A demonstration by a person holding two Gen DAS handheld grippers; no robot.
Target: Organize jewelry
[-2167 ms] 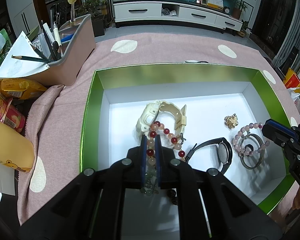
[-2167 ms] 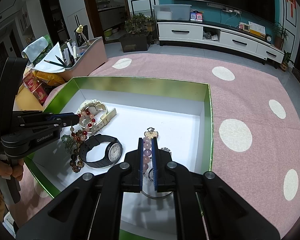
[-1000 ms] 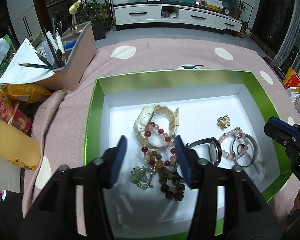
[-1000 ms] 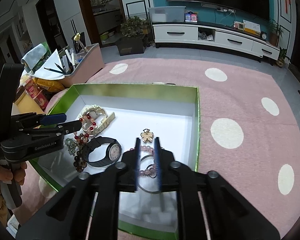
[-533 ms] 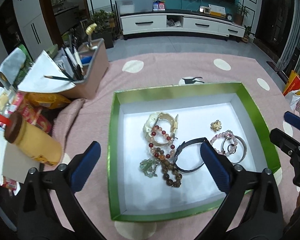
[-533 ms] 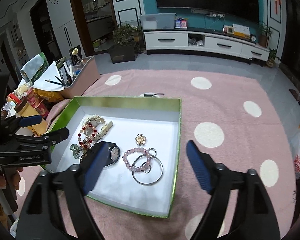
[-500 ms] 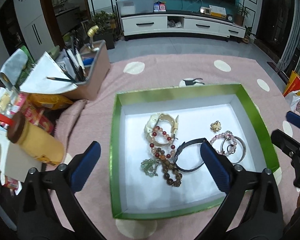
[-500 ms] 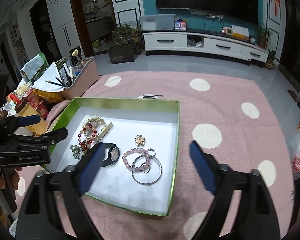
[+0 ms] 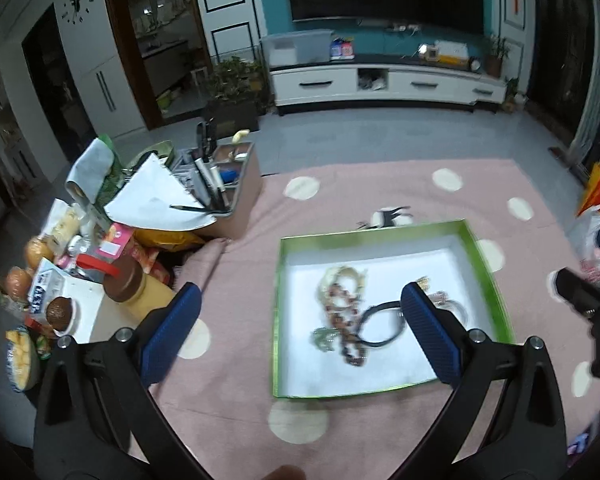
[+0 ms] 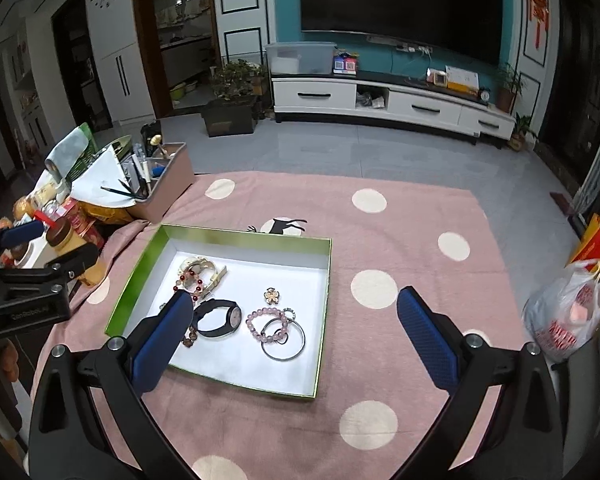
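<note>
Green-walled and white inside, the shallow box [image 9: 488,268] sits on a pink cloth [image 9: 236,292] with pale dots, seen from above through the left wrist camera. This view is blurred, so the jewelry reads only roughly: a cream watch [image 9: 342,278] toward the box's far left, a red bead bracelet [image 9: 340,300] lying over it, a greenish charm [image 9: 324,338] and dark brown beads [image 9: 354,354] nearer the camera, and a black watch [image 9: 380,326] curled in a loop. The left gripper [image 9: 300,332] hangs above the box with its jaws spread wide and nothing between the pads. Left of the cloth stands a brown organizer [image 9: 240,184] holding pens and a paper sheet, with jars and snack packets beside it.

Sharper, the right wrist view shows the same box [image 10: 236,238] with its long side running left to right. The cream watch [image 10: 204,266] lies at the far left under the red bead bracelet [image 10: 188,280]. The black watch [image 10: 220,318] rests in the middle, face turned right, strap looping left. A small gold flower brooch [image 10: 271,295] sits apart, farther back. A pink bead bracelet [image 10: 266,324] overlaps a silver bangle [image 10: 284,340] near the right wall. The right gripper [image 10: 296,340] has its jaws fully apart, finishing their opening, empty. The left gripper [image 10: 40,276] shows at the left edge, outside the box.
</note>
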